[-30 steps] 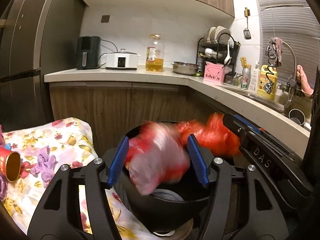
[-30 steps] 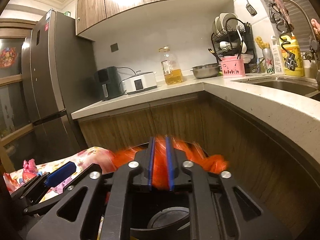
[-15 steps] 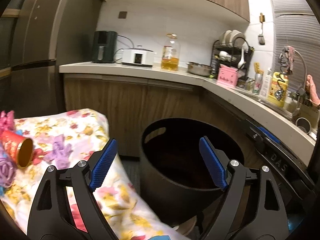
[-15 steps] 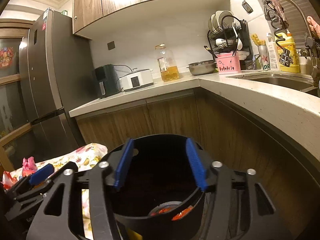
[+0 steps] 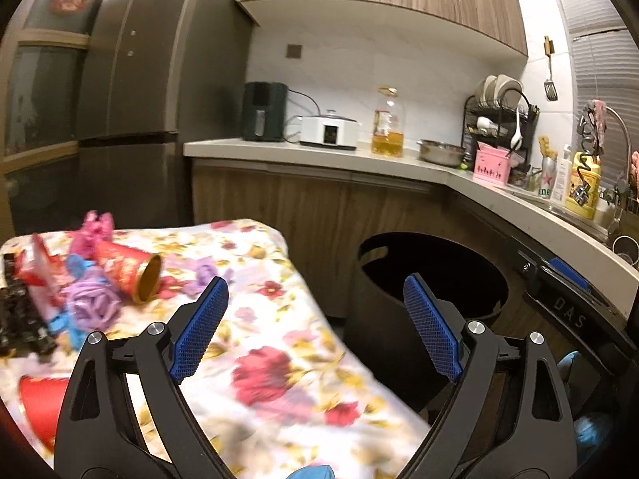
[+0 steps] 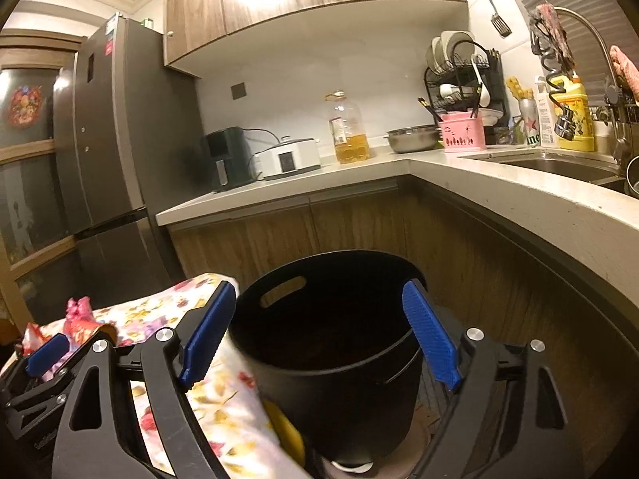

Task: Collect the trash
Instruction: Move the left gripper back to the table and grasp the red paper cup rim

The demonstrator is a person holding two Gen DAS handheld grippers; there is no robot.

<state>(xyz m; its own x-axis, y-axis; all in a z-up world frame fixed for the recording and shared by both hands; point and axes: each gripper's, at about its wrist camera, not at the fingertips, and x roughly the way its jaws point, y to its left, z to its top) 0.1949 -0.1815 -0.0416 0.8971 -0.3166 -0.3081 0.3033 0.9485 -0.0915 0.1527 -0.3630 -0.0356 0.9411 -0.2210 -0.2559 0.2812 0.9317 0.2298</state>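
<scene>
Your left gripper (image 5: 315,323) and right gripper (image 6: 319,333) are both empty with jaws opening, right over the round black plastic bin (image 6: 339,391), while the red-and-gold paper cone (image 5: 129,273) lies on the floral tablecloth (image 5: 279,359).

Both grippers — left gripper (image 5: 315,327), right gripper (image 6: 319,335) — opening, trash dropped.

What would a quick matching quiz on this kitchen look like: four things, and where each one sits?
Things:
1. Red cup
2. Black bin
3. Oil bottle
4. Yellow bottle

Places:
A. beside the sink
B. on the floor by the cabinets
C. lying on the floral cloth
D. on the counter between the white cooker and the steel bowl

Pairs: 1-C, 2-B, 3-D, 4-A
</scene>
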